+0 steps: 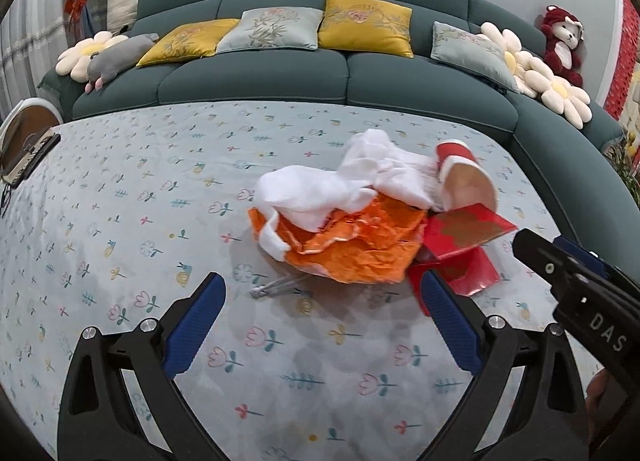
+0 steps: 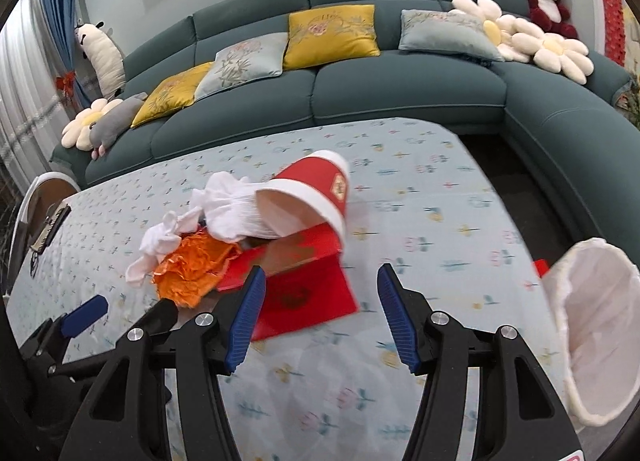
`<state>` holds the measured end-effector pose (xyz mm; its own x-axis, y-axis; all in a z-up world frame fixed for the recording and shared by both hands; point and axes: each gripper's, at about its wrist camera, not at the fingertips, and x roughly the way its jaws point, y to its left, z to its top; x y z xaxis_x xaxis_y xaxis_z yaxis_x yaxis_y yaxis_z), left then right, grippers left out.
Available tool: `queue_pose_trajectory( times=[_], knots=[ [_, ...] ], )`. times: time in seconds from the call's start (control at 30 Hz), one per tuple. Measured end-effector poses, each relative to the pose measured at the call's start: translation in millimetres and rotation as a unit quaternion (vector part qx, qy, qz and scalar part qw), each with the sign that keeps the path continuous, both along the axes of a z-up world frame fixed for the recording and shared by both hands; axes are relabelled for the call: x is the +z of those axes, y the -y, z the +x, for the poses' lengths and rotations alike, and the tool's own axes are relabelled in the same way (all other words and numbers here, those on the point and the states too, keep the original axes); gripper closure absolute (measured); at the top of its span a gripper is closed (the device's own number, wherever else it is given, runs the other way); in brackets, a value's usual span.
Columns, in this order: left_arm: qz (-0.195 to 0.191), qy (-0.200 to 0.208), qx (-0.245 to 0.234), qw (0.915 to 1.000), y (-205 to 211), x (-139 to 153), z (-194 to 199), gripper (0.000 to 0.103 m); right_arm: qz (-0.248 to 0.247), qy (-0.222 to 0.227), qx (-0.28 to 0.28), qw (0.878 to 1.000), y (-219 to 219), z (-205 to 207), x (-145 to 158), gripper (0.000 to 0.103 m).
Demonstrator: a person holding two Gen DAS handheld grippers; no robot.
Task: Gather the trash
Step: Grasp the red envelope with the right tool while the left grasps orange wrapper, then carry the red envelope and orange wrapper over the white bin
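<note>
A trash pile lies on the flowered tablecloth: crumpled white tissue, orange crumpled wrapper, a tipped red paper cup and red envelopes. My left gripper is open and empty, just short of the orange wrapper. In the right wrist view the cup, tissue, wrapper and envelopes lie ahead. My right gripper is open and empty, its left finger over the red envelope. The left gripper shows at lower left.
A bin lined with a white bag stands at the table's right edge. A teal sofa with cushions and plush toys curves behind and to the right. A clipboard lies at the table's left edge.
</note>
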<state>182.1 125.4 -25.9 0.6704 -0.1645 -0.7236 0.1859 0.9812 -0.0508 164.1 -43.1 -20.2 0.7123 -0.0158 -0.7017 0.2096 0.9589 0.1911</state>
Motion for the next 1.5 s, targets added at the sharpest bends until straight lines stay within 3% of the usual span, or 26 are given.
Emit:
queue_pose_trajectory(
  times=[0.27, 0.37, 0.43, 0.5, 0.6, 0.83, 1.13, 1.5],
  knots=[
    [-0.008, -0.013, 0.009, 0.9998, -14.9, -9.2, 15.6, 0.009, 0.043, -0.018, 0.005, 0.999, -10.3, 29.4, -19.9, 0.058],
    [-0.017, -0.018, 0.009, 0.9997, -17.5, -9.6, 18.9, 0.01, 0.052, -0.021, 0.007, 0.998, -11.4, 34.7, -25.5, 0.067],
    [-0.028, -0.024, 0.01, 0.9993, -19.4, -10.6, 21.1, 0.01, 0.061, -0.024, 0.013, 0.998, -11.7, 36.9, -29.1, 0.08],
    [-0.039, -0.032, 0.01, 0.9987, -20.5, -12.6, 23.9, 0.01, 0.065, -0.021, 0.018, 0.997, -11.7, 35.9, -29.8, 0.086],
    [-0.047, -0.043, 0.014, 0.9979, -17.2, -14.7, 28.7, 0.011, 0.061, -0.01, 0.023, 0.998, -11.3, 29.3, -24.6, 0.089],
    [-0.052, -0.064, 0.011, 0.9965, 1.1, -22.8, 39.3, 0.031, 0.05, 0.007, 0.019, 0.999, -1.4, 11.3, -11.1, 0.095],
    [-0.029, -0.056, -0.002, 0.998, 16.1, -23.0, 27.1, 0.091, 0.045, 0.015, 0.009, 0.999, 17.1, -8.0, -5.3, 0.098],
    [-0.046, -0.031, -0.041, 0.9976, 30.9, 4.5, -13.1, 0.097, 0.046, 0.044, -0.007, 0.998, 37.1, -41.0, 16.0, 0.098]
  ],
)
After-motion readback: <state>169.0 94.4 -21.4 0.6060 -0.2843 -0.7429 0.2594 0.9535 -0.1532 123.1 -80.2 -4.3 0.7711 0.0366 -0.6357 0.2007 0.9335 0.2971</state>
